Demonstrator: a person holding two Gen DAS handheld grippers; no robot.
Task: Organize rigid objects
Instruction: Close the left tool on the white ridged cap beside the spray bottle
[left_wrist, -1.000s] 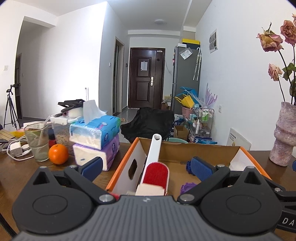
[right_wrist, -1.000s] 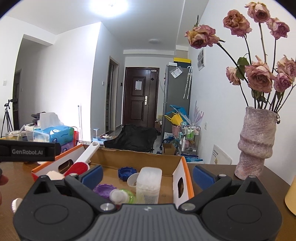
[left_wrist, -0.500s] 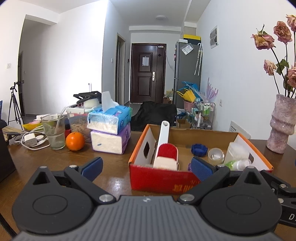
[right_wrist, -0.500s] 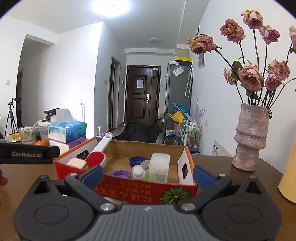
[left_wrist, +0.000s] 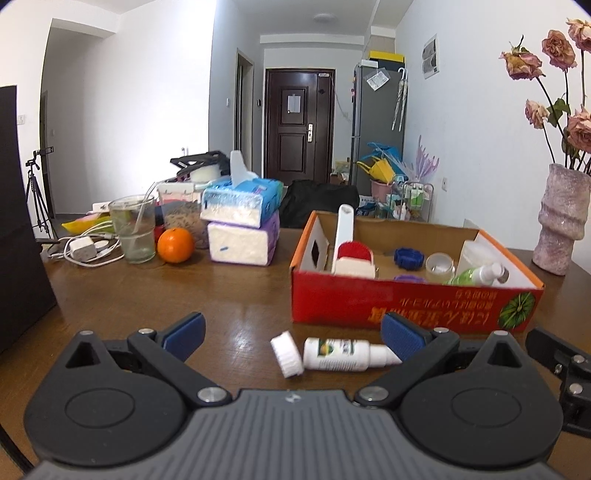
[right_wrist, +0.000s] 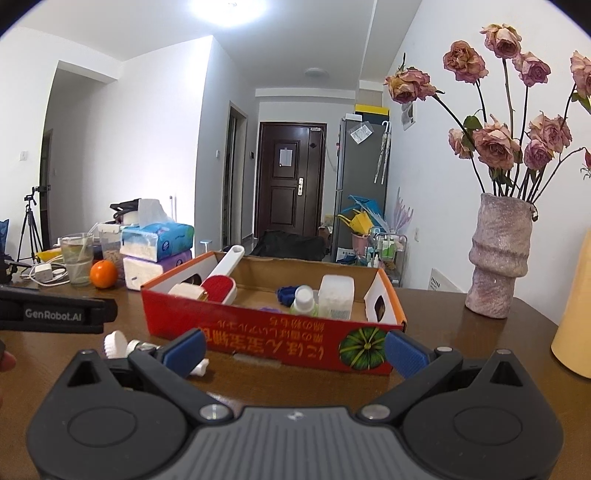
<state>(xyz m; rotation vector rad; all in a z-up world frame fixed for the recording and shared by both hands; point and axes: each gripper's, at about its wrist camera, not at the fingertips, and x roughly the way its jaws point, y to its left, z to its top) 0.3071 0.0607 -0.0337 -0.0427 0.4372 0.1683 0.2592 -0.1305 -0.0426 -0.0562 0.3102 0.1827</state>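
Brown bench (left_wrist: 236, 288) now fills the foreground, both tools having backed away from the red box (left_wrist: 406, 302); left tool (left_wrist: 291, 336) and right tool (right_wrist: 295, 349) gape empty; spray bottle (left_wrist: 338, 355) and cap (left_wrist: 287, 353) lie between the left jaws, unboxed.

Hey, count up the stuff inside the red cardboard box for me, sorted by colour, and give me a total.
In the red cardboard box:
Red and white: 1, the lint brush
Blue: 1, a lid
Purple: 1, a lid, mostly hidden
Clear: 1, a small jar
Green: 1, a spray bottle
White: 1, a tub
Total: 6 visible
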